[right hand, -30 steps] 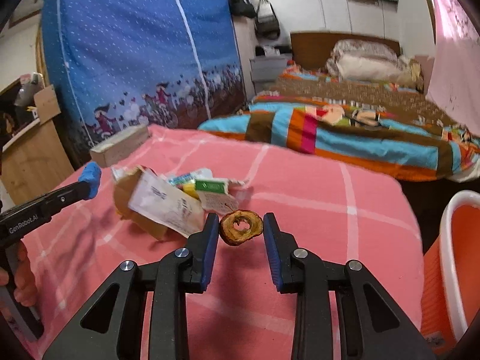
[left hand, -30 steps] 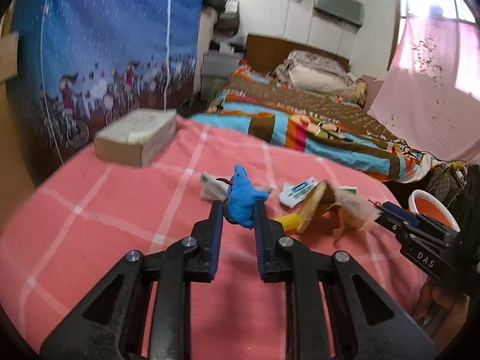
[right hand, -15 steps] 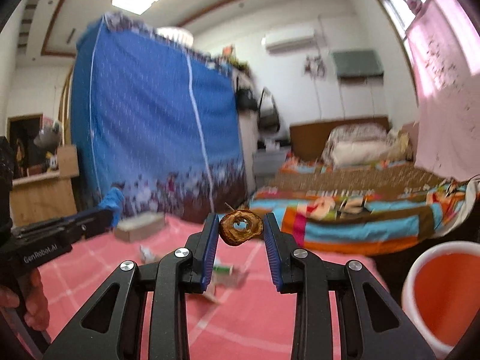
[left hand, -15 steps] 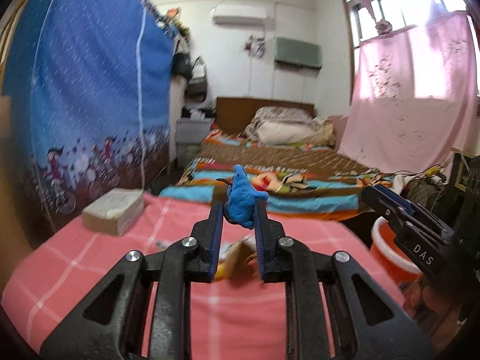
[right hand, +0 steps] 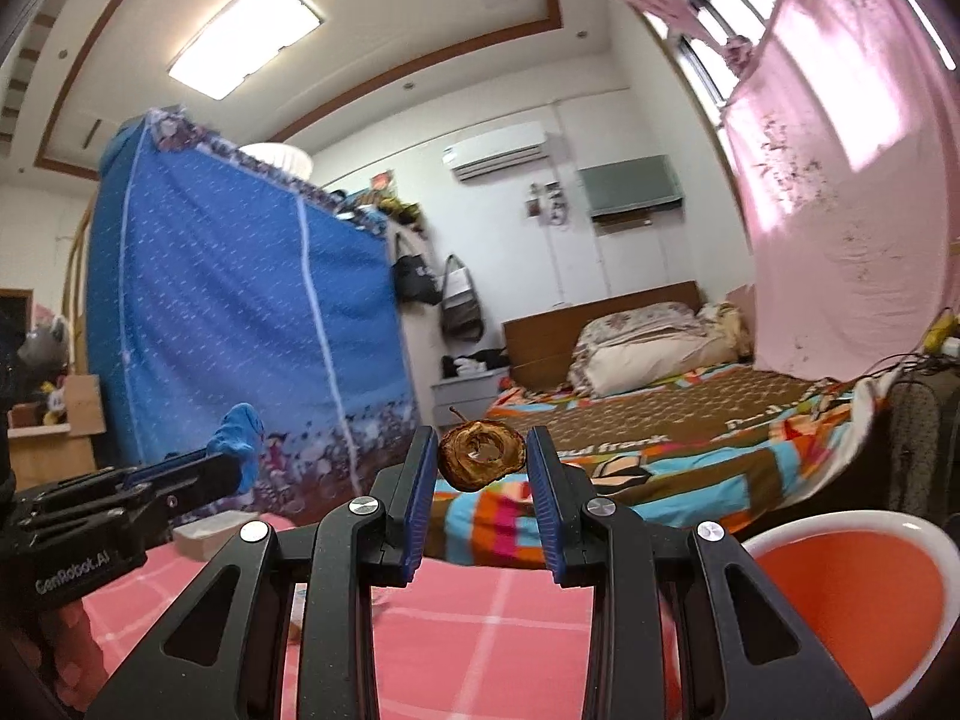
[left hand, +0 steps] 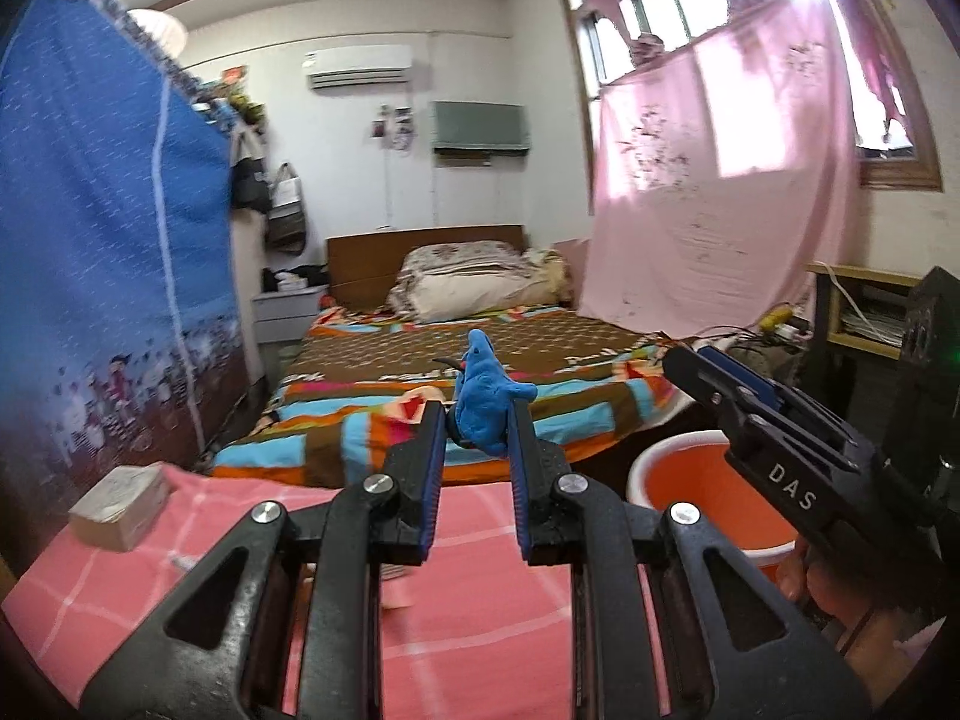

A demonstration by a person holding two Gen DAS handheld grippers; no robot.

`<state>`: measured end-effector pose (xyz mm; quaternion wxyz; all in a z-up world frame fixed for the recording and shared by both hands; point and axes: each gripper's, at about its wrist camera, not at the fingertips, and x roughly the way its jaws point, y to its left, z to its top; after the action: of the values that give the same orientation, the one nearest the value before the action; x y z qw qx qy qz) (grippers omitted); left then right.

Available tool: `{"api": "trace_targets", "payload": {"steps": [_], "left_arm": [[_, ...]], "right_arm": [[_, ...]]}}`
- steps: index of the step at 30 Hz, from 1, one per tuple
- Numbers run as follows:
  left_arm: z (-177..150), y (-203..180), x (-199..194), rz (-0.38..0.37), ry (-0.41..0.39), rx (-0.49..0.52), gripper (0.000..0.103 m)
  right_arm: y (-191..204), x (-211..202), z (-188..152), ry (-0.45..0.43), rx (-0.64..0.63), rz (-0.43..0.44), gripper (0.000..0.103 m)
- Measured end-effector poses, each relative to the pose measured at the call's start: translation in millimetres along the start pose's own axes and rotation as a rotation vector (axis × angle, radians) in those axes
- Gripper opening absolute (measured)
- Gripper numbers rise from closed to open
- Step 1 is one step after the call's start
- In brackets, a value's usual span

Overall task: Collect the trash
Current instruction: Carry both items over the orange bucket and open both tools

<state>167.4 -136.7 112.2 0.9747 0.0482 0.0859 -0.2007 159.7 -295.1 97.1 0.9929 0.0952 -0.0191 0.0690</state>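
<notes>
— Trash first: what do the tongs hold?
— Left gripper [left hand: 477, 420] pinches a crumpled blue scrap [left hand: 482, 401] between its pads, lifted above the pink checked tablecloth [left hand: 498, 612]. Right gripper [right hand: 480, 459] is clamped on a brown, withered apple slice [right hand: 481, 448] with a stem, also held in the air.
— And the bin?
— An orange bucket with a white rim [right hand: 840, 594] stands low to the right, just beside the table edge; in the left view the right gripper reaches across above it.
— Anything left on the table?
— A tissue box [left hand: 120, 504] near the far left corner, and small blurred litter behind the left jaws. Beyond lies a bed with a striped blanket [left hand: 480, 372].
</notes>
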Motion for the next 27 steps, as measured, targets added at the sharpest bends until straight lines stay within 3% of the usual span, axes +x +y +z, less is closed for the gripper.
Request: {"api": "trace_targets", "payload": {"steps": [17,27], "left_arm": [[-7,-96,51,-0.233,0.115,0.048,0.024],[-21,-129,89,-0.31,0.272,0.0,0.025]], "right_arm": [[-92,-41,5,0.02,0.083,-0.23,0.028],[-134,-41,-10,0.157,0.159,-0.312,0.029]]}}
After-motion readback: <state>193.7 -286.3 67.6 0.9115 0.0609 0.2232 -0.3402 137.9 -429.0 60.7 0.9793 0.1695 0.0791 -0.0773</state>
